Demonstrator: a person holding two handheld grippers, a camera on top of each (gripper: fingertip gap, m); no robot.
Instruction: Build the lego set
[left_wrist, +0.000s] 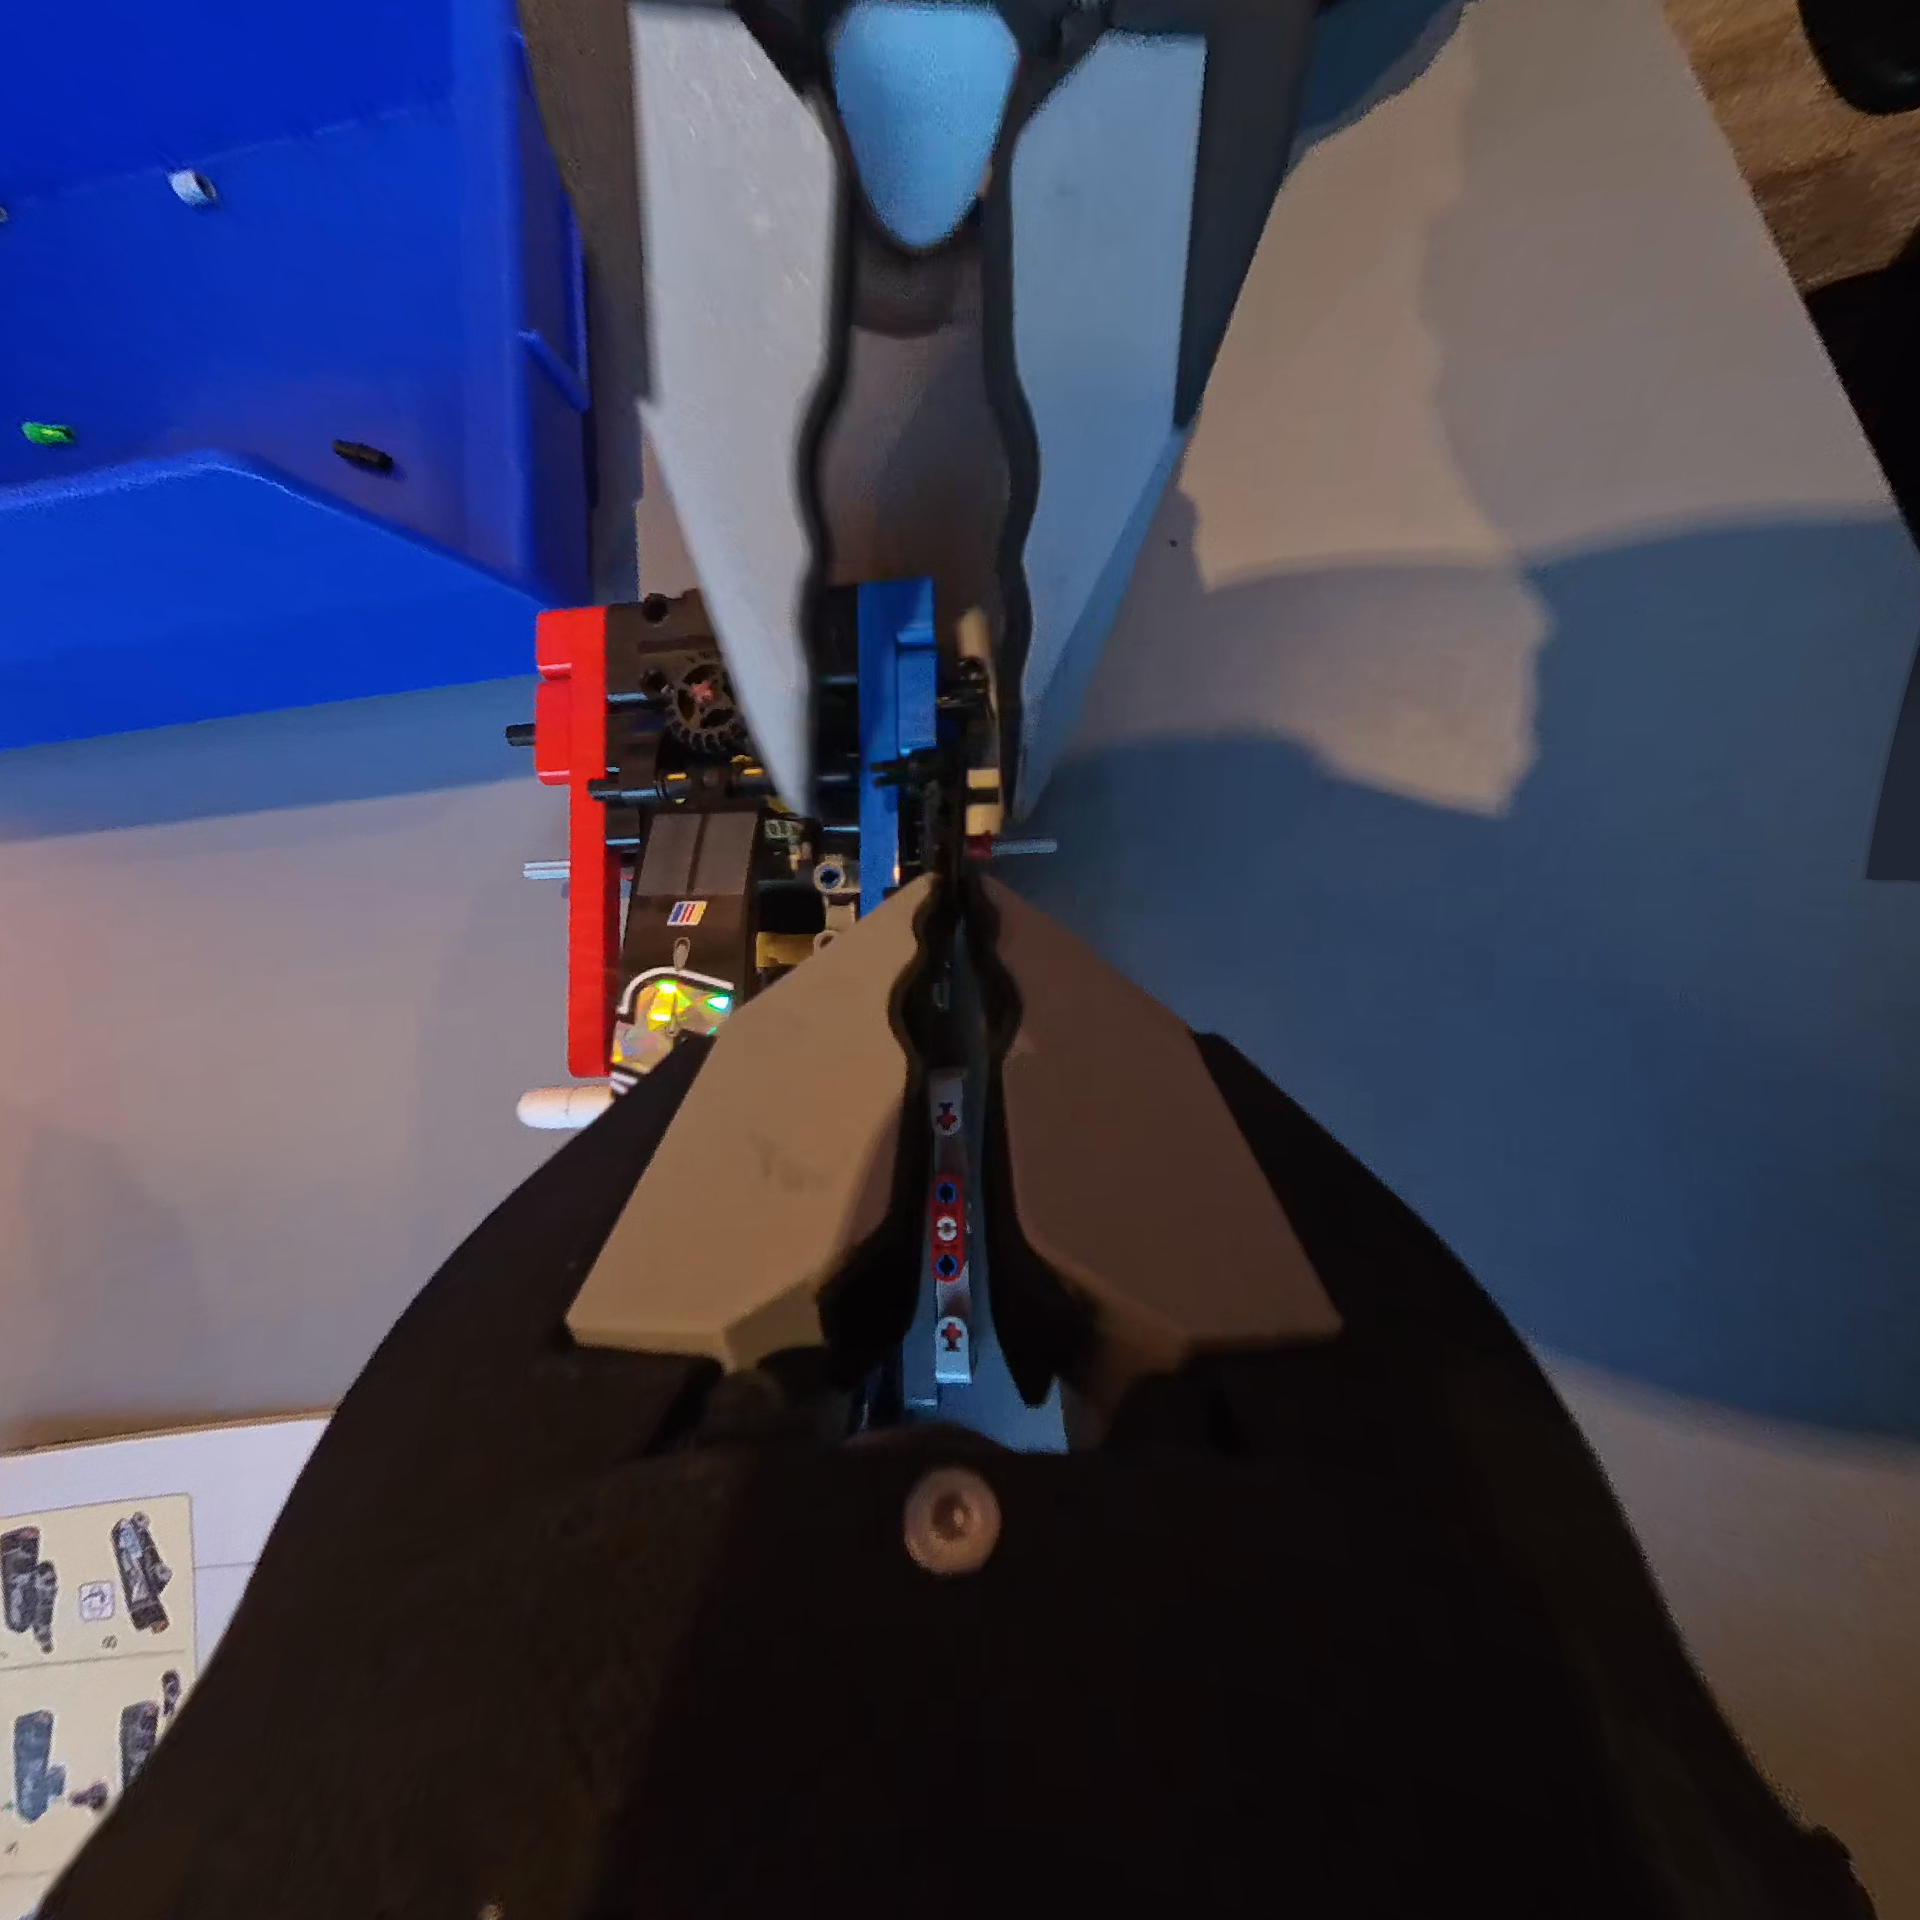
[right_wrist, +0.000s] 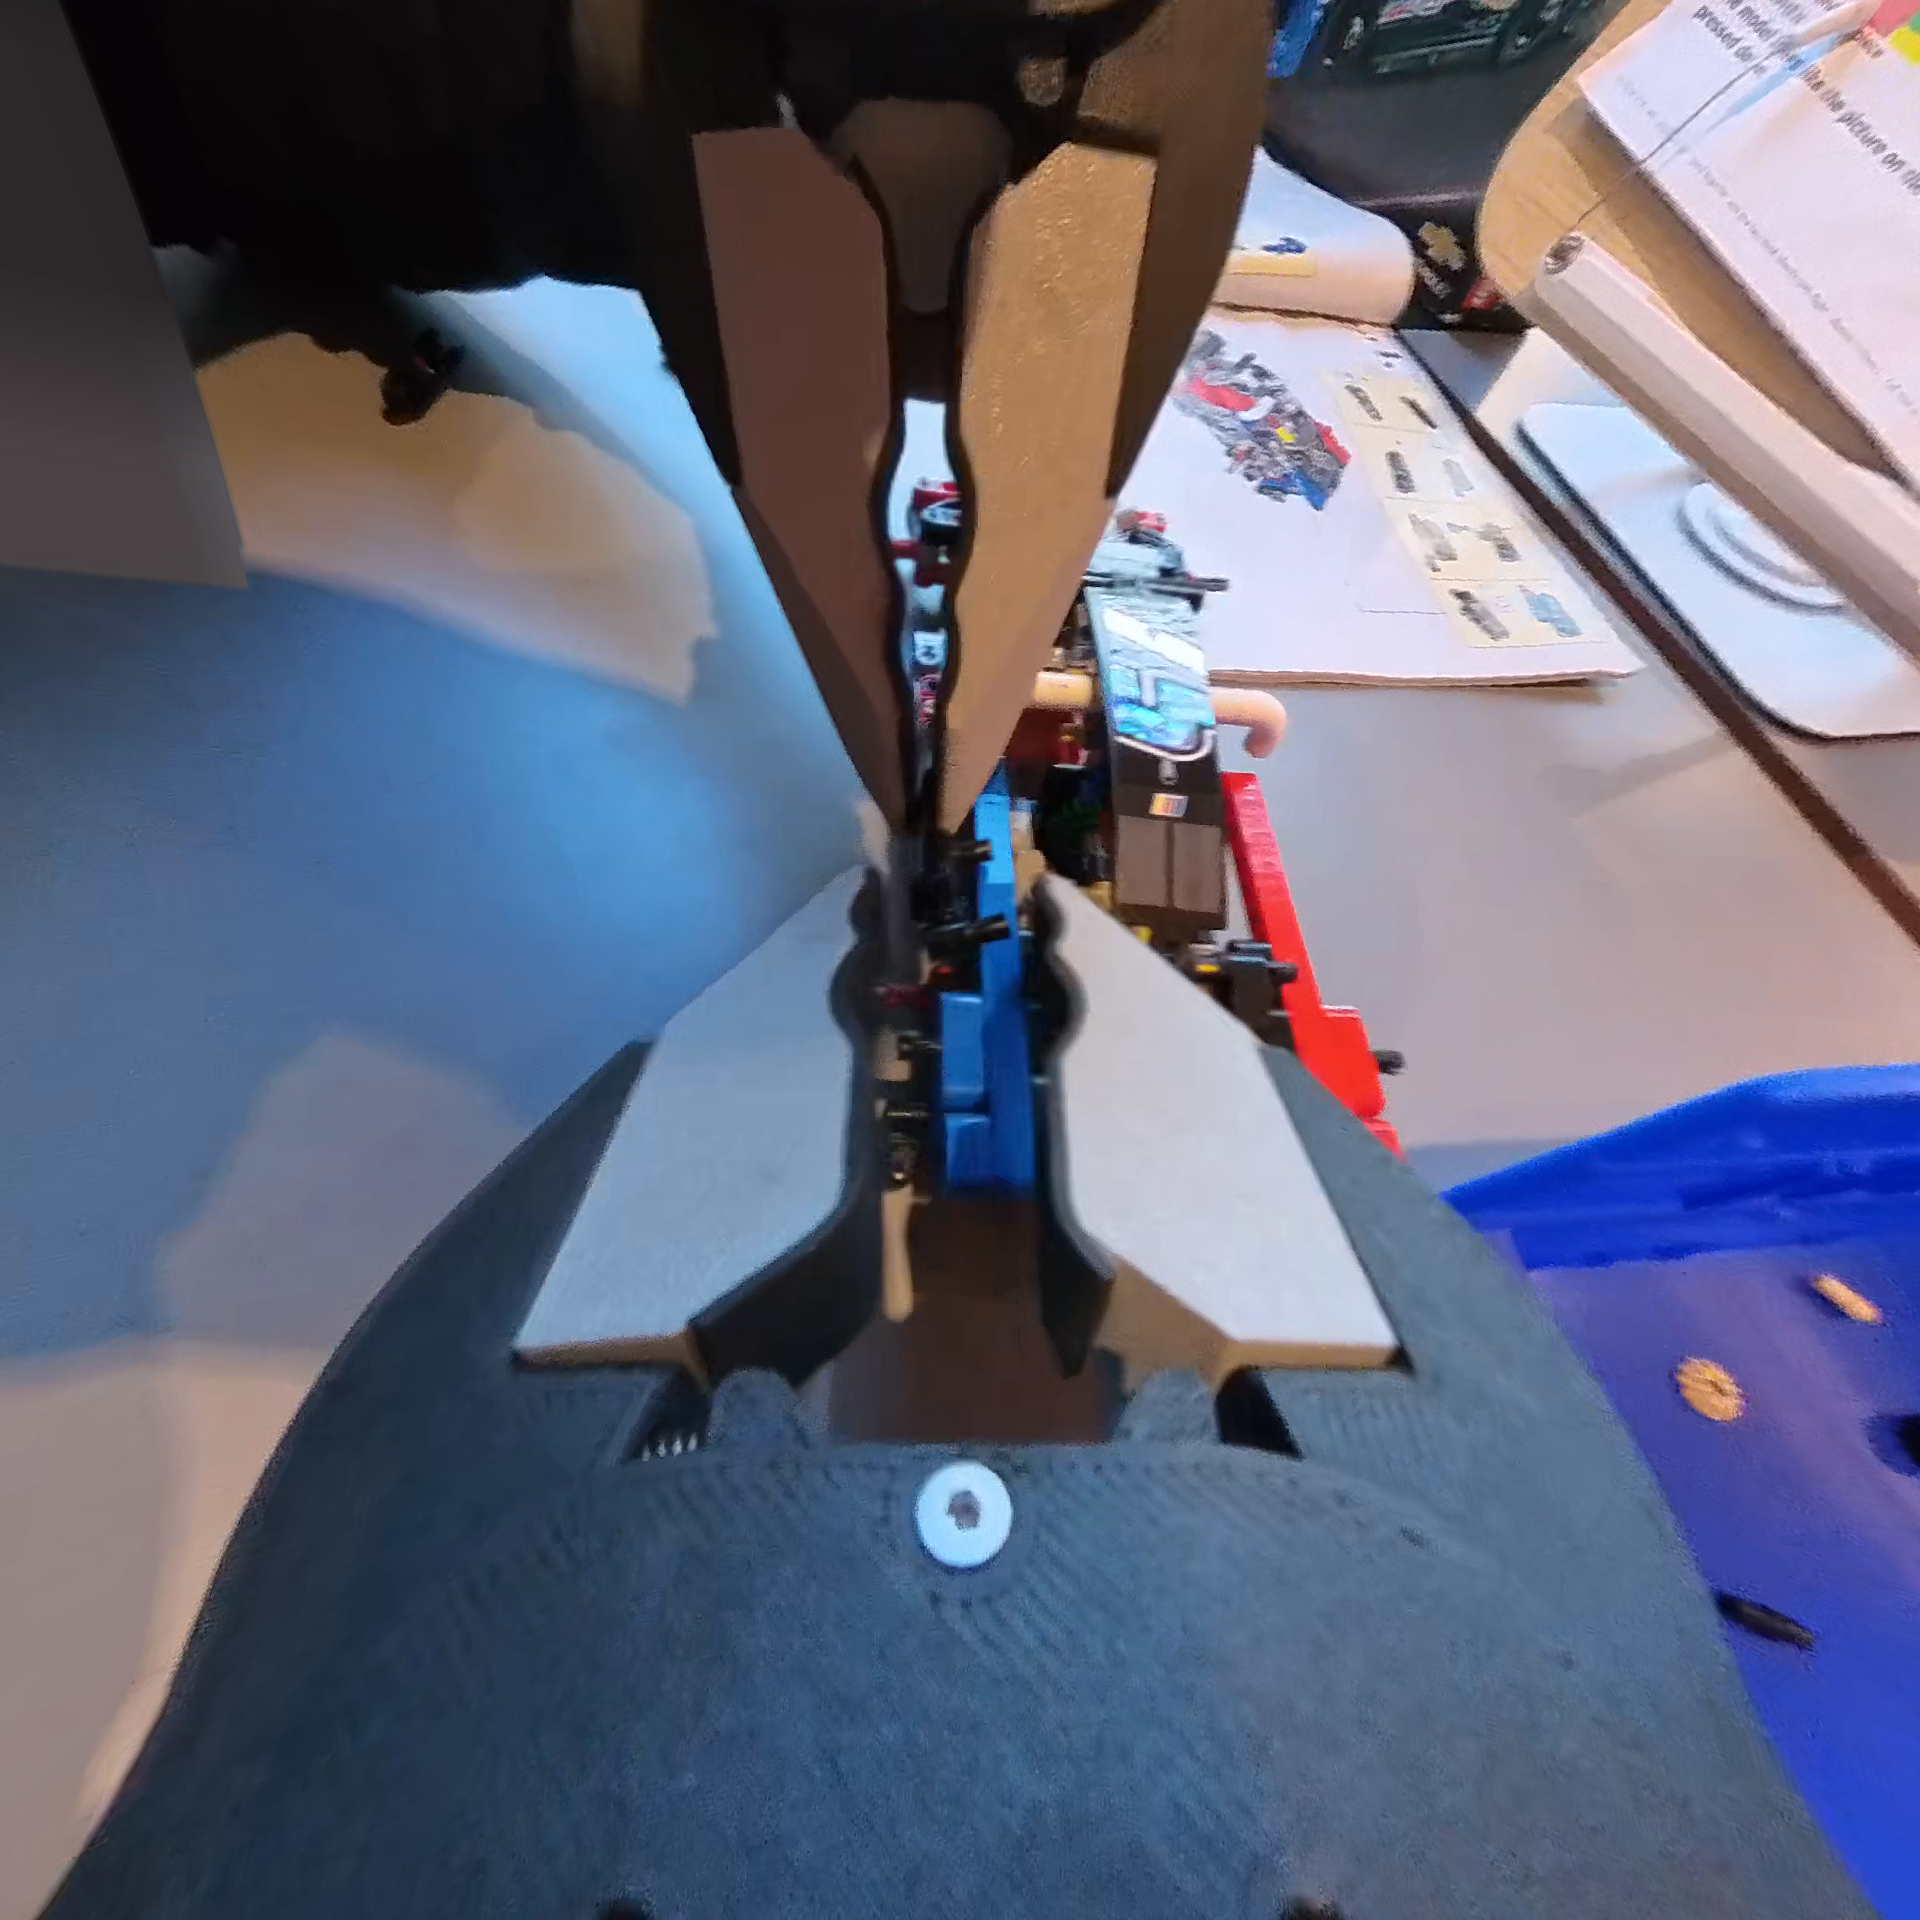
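On the grey table (left_wrist: 1558, 935), at the lego model (left_wrist: 665, 831), both grippers meet tip to tip from opposite ends.

Left wrist view, nearest the lens: left gripper (left_wrist: 951, 888), tan fingers (left_wrist: 790, 1122) drawn nearly together, pinched on a thin black piece (left_wrist: 940, 831) at the model's blue side. Below the tips, in the narrow slot between the fingers, a grey and red beam (left_wrist: 948, 1226) with round holes shows; whether it is gripped cannot be told.

Just past that, the model: blue beam (left_wrist: 894, 717) on the gripped side, black middle with a dark gear (left_wrist: 701, 701) and stickered panel (left_wrist: 691, 894), red beam (left_wrist: 584, 831) on the far side from the grippers. A white peg (left_wrist: 561, 1107) sticks out at the red beam's near end.

Right gripper (right_wrist: 951, 894), seen in its own view: grey fingers (right_wrist: 727, 1164) set moderately apart, straddling the blue beam (right_wrist: 982, 1049) and its black pins; contact on both sides looks likely but is not sharp.

Beyond the model on the red-beam side: a blue bin (left_wrist: 260, 416) holding a few small loose parts. On the model's other end, an instruction booklet (right_wrist: 1382, 520) lies open on the table.
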